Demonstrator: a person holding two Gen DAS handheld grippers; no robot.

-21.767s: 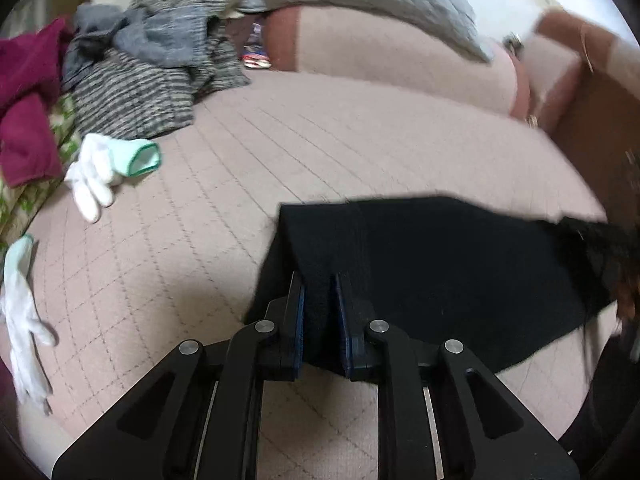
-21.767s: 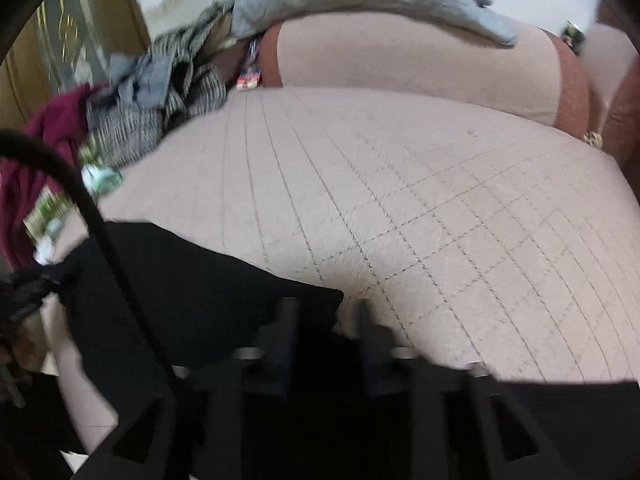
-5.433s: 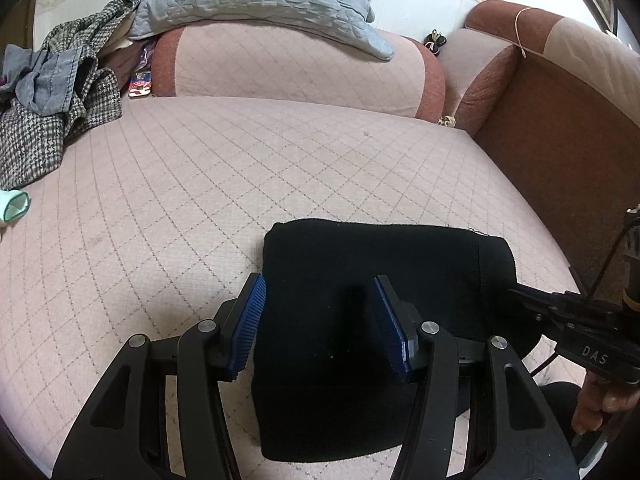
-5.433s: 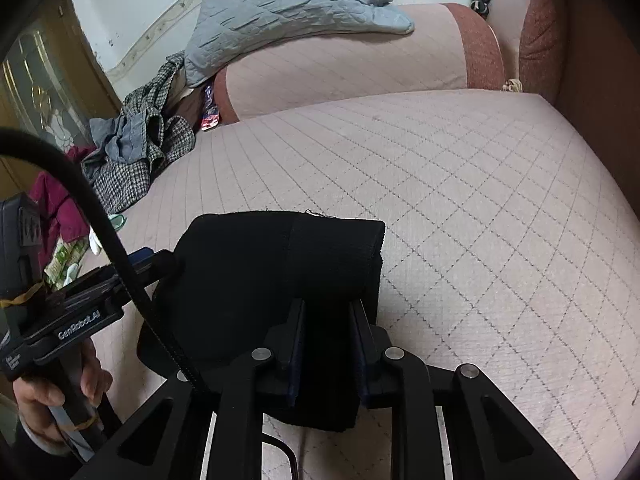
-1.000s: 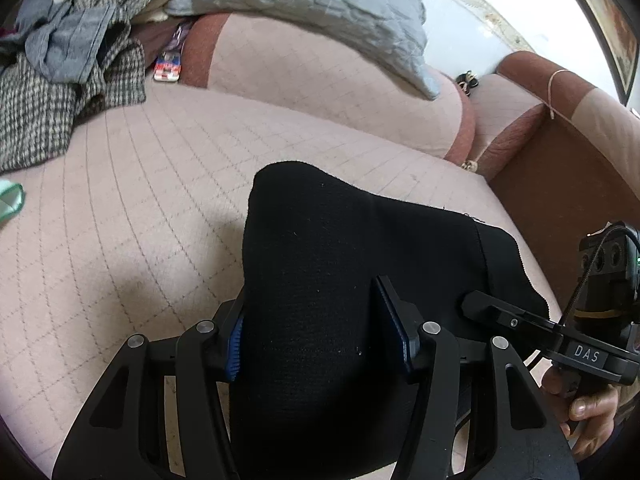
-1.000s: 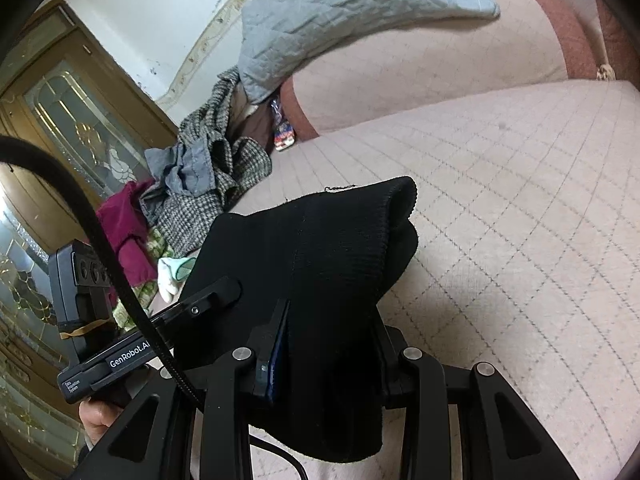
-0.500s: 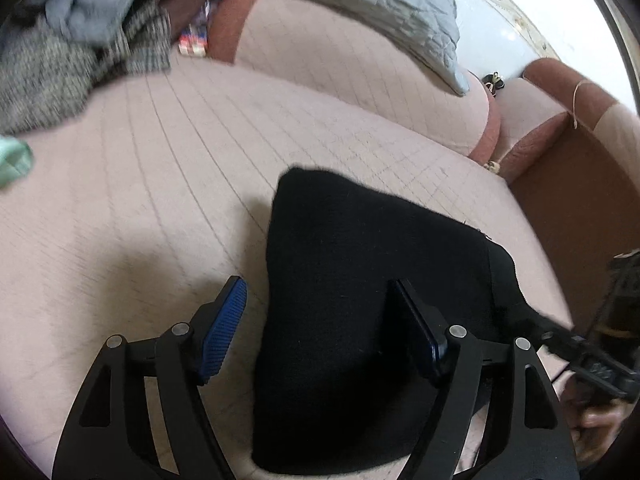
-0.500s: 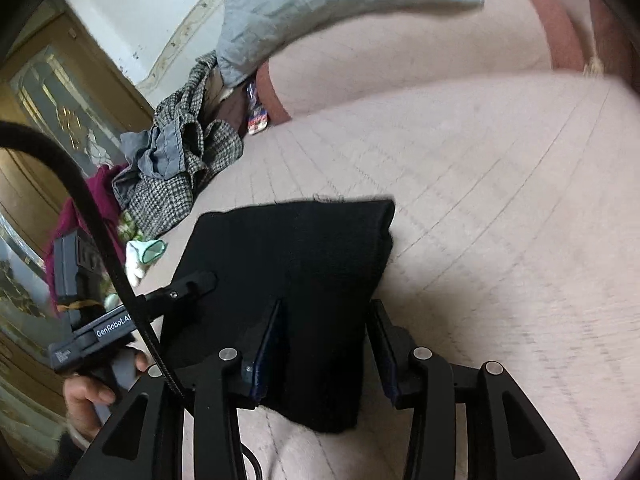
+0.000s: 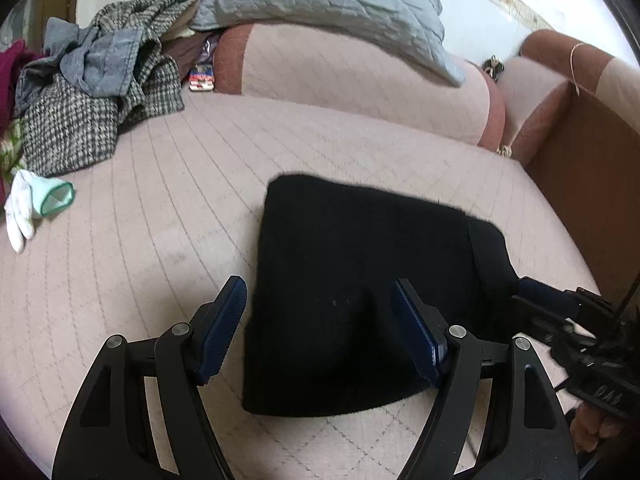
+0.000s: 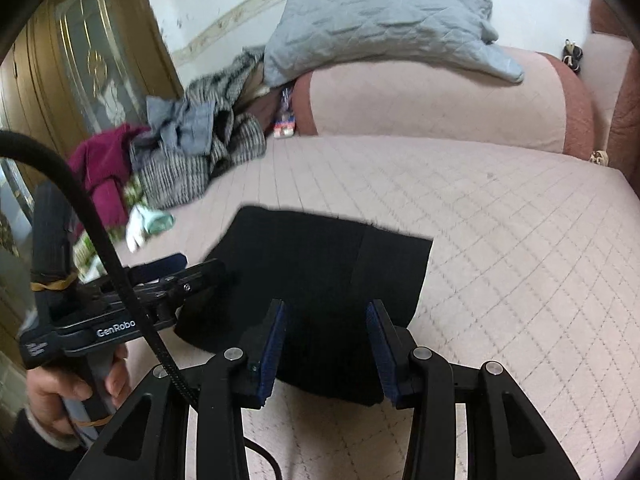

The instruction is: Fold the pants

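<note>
The black pants [image 9: 360, 280] lie folded in a compact rectangle on the pink quilted sofa seat [image 9: 168, 216]. My left gripper [image 9: 320, 304] is open, its blue pads apart above the near edge of the bundle, holding nothing. In the right wrist view the pants [image 10: 320, 264] lie flat in front of my right gripper [image 10: 326, 320], which is also open over their near edge. The left gripper [image 10: 176, 272] shows at the pants' left side there. The right gripper [image 9: 560, 308] shows at the right edge of the left wrist view.
A pile of clothes [image 9: 92, 92] sits at the back left of the seat, with a white and green glove [image 9: 32, 204] in front of it. A grey quilted cushion [image 9: 328, 4] lies on the backrest. The brown armrest [image 9: 592, 168] bounds the right side.
Both grippers have opened and let go of the pants. The folded bundle, lifted a second ago, now lies flat on the seat, and both grippers have drawn back a little.
</note>
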